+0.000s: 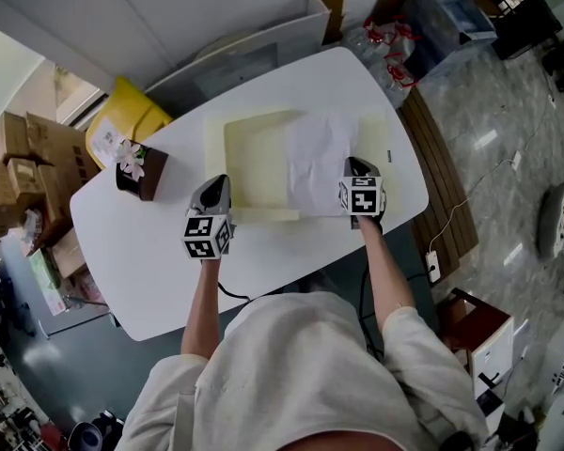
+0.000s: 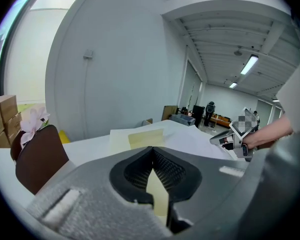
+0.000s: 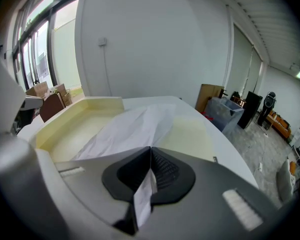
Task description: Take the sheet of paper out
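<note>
A pale yellow, shallow box-like folder point(image 1: 254, 153) lies open on the white table point(image 1: 141, 252). A crumpled white sheet of paper point(image 1: 315, 163) drapes over its right half, seen again as the sheet point(image 3: 125, 129) in the right gripper view. My right gripper point(image 1: 357, 178) is at the sheet's near right corner, and its jaws point(image 3: 151, 156) are shut on the white paper. My left gripper point(image 1: 211, 200) is at the folder's near left corner. Its jaws point(image 2: 153, 156) are shut on a pale yellow edge of the folder point(image 2: 146, 138).
A brown pot with a pale flower point(image 1: 139, 169) stands on the table left of the folder. Off the table are cardboard boxes point(image 1: 23, 158) and a yellow bag point(image 1: 122, 120) at the left, and a plastic bin point(image 3: 225, 111) at the far right.
</note>
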